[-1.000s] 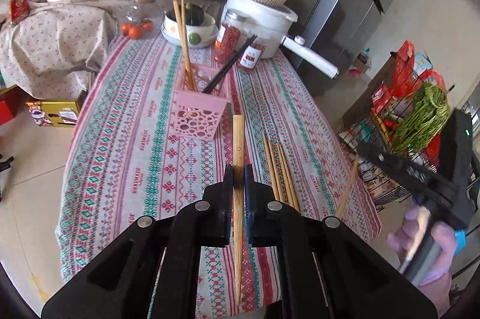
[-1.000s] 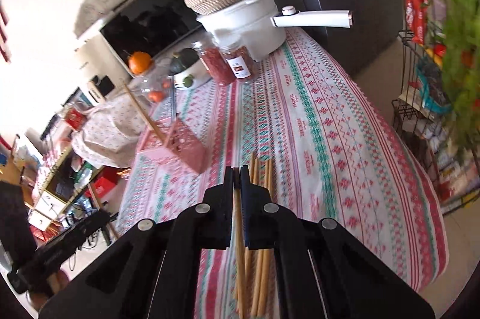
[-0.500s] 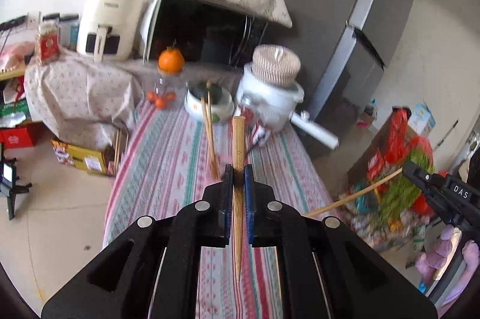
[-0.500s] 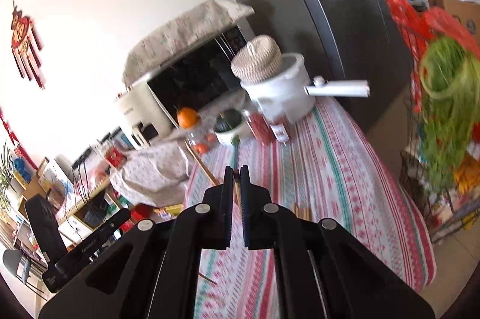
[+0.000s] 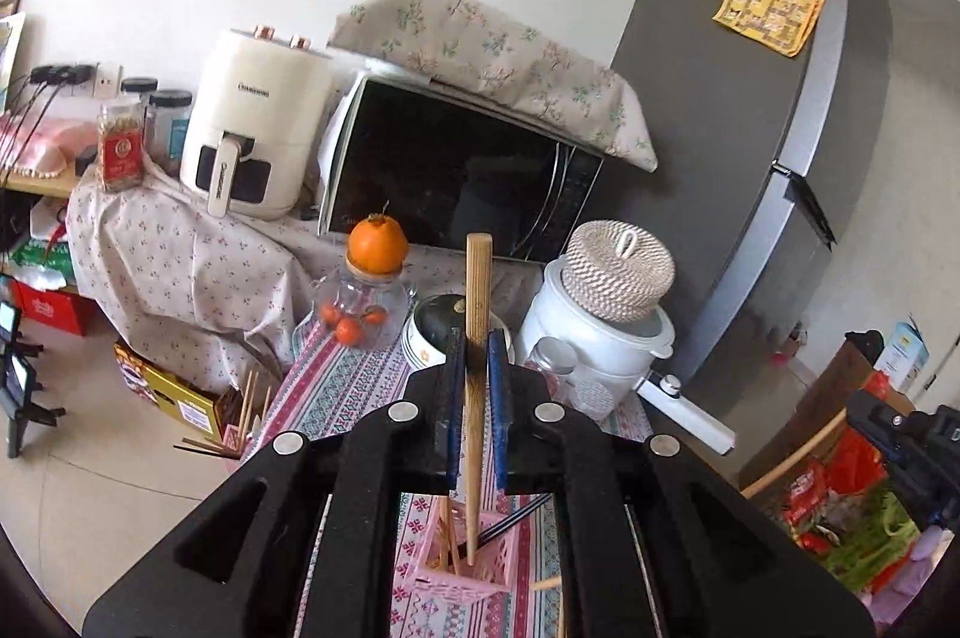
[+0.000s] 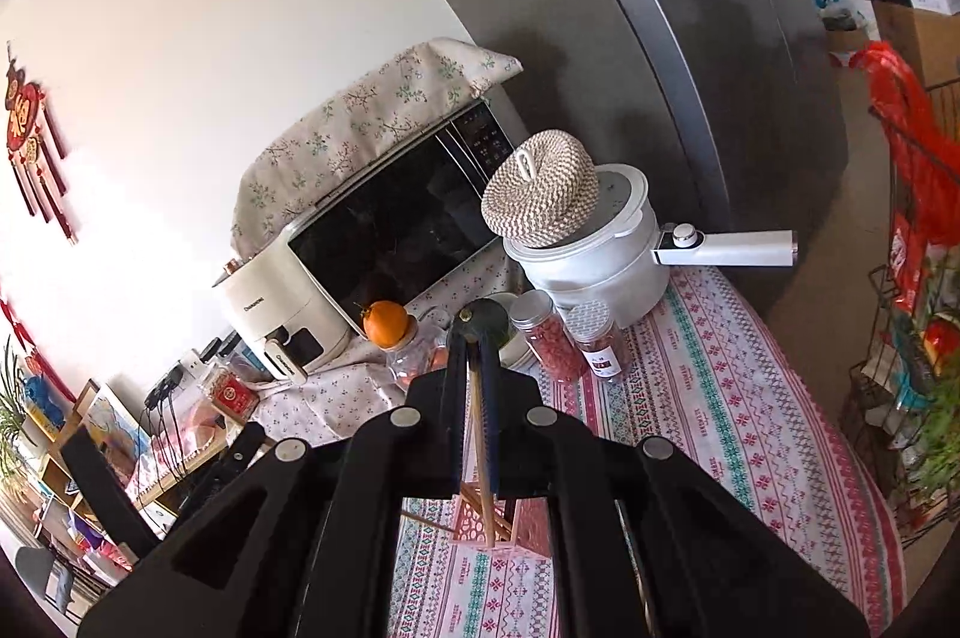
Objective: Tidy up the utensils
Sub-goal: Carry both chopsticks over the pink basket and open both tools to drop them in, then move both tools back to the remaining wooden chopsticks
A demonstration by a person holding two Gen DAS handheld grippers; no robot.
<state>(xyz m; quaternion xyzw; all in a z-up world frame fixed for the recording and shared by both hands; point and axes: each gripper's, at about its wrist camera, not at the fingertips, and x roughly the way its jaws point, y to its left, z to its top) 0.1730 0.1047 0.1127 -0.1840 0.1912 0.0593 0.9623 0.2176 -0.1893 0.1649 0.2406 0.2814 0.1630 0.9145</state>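
Observation:
My left gripper (image 5: 474, 347) is shut on a wooden chopstick (image 5: 478, 290), held upright with its lower tip inside the pink perforated utensil basket (image 5: 474, 572) below. The basket holds other wooden chopsticks and a dark pair. My right gripper (image 6: 474, 344) is shut on a thin wooden chopstick (image 6: 483, 464), its tip hanging just above the same pink basket (image 6: 492, 524). The right gripper also shows at the right edge of the left wrist view (image 5: 900, 434), with its chopstick slanting down to the left.
A patterned tablecloth (image 6: 720, 410) covers the table. At its far end stand a white pot with a woven lid (image 5: 606, 302), spice jars (image 6: 552, 338), a bowl (image 5: 432, 326) and a jar with an orange on top (image 5: 375, 278). A microwave (image 5: 456, 182) and fridge (image 5: 750, 158) stand behind.
Both grippers lifted from the table and tilted upright, each carrying its chopstick over to the pink basket. The left chopstick's tip now sits inside the basket.

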